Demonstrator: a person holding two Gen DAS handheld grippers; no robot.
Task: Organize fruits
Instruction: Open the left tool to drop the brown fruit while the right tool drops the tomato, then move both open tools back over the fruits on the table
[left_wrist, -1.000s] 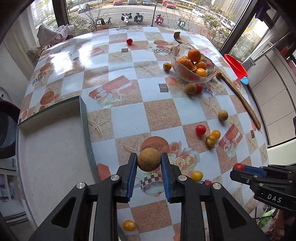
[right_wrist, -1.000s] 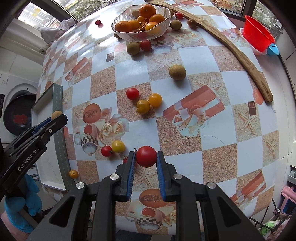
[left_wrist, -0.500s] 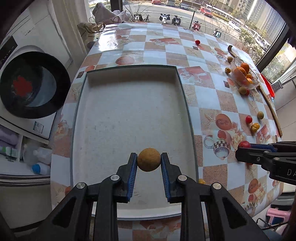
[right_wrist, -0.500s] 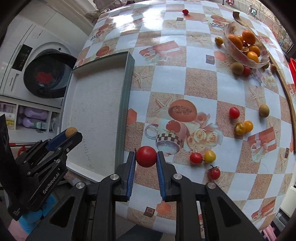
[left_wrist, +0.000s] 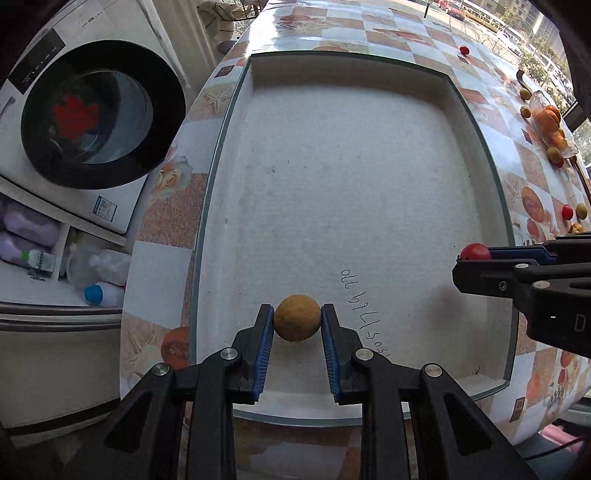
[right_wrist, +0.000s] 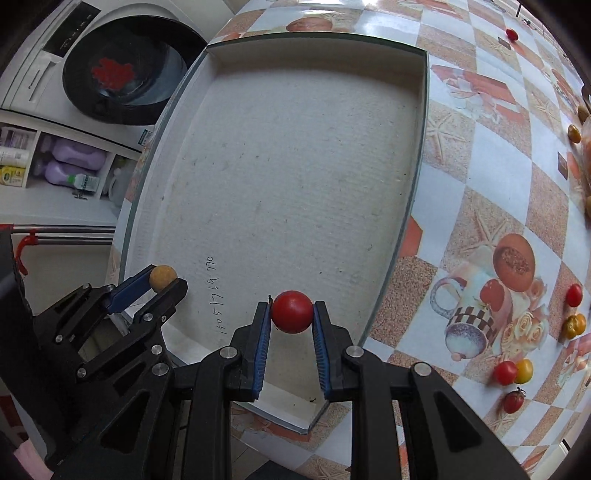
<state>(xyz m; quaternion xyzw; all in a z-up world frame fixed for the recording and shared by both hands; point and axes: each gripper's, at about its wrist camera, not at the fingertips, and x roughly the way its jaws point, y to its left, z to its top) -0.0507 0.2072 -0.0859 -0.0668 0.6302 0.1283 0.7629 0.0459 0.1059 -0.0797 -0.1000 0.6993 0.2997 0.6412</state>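
Near right view's lower edge: stemmed red fruit (right_wrist: 513, 401), unseen from left.

The white tray (left_wrist: 351, 166) fills the centre of both views with a bare floor, bounded by a low raised rim. Obstacles: the right gripper (left_wrist: 476, 254), entering at right in the left view, and loose fruits (right_wrist: 513, 373) on the desk (right_wrist: 480, 155), lower right in the right view.

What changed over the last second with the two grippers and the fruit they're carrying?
Both grippers swung from over the patterned tablecloth to above the white tray. The left gripper carried the tan round fruit with it, the right gripper the red tomato. Nothing was released: both stay clamped. The loose fruit and the glass bowl stayed put.
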